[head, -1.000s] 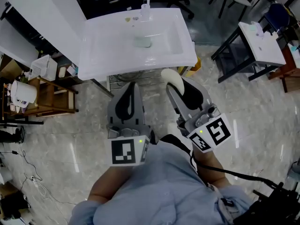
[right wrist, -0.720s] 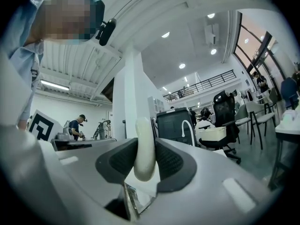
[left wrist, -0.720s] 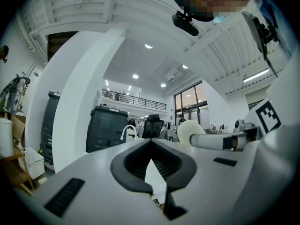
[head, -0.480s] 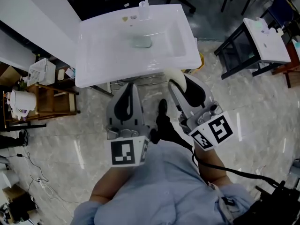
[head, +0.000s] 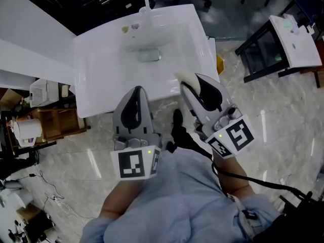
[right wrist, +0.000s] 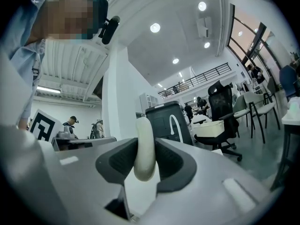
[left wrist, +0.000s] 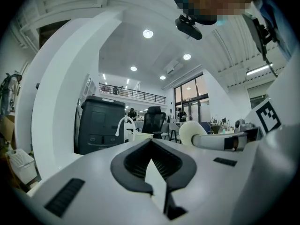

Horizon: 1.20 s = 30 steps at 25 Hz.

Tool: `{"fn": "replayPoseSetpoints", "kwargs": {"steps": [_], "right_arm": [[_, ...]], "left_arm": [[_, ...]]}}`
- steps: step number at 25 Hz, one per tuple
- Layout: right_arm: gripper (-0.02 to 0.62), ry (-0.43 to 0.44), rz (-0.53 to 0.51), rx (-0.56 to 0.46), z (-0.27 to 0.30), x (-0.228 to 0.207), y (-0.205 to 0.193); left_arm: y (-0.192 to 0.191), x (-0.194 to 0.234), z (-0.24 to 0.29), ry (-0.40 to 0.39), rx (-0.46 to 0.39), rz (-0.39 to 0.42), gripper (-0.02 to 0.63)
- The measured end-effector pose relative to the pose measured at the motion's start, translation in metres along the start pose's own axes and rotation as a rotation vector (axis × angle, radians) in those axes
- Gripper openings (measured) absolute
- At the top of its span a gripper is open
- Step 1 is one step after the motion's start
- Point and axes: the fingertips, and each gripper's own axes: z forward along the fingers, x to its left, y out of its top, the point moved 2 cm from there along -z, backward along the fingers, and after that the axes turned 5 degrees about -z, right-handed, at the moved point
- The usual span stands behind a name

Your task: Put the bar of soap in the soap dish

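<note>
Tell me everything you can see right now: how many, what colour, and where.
sink: one, white, top centre of the head view
tap: one, white, at the sink's back edge
soap dish: one, pale green, inside the sink's basin
bar of soap: one, cream, between the right gripper's jaws
second sink: one, white, on a black stand, far right
wooden shelf: one, brown, left, white jug beside it
left gripper: one, grey, jaws together, empty
right gripper: one, grey, shut on the bar of soap
</note>
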Motion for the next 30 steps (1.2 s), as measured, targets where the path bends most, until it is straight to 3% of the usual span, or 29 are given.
{"fn": "replayPoseSetpoints", "kwargs": {"steps": [12,20,30], "right_arm": [[0.110,0.144,0.010,0.016,0.076,-0.071,0.006],[0.110,0.207,-0.008,0.026,0.113,-0.079,0.008],[0.110,0.226,0.015,0.108,0.170,-0.095,-0.021]], "left_arm": [[0.013,0.008,0.094,0.081,-0.015,0.018,0.005],[0.023,0.036,0.107,0.158,-0.048,0.011,0.005],[0.003,0.088,0.149,0.194,-0.006,-0.043,0.005]]}}
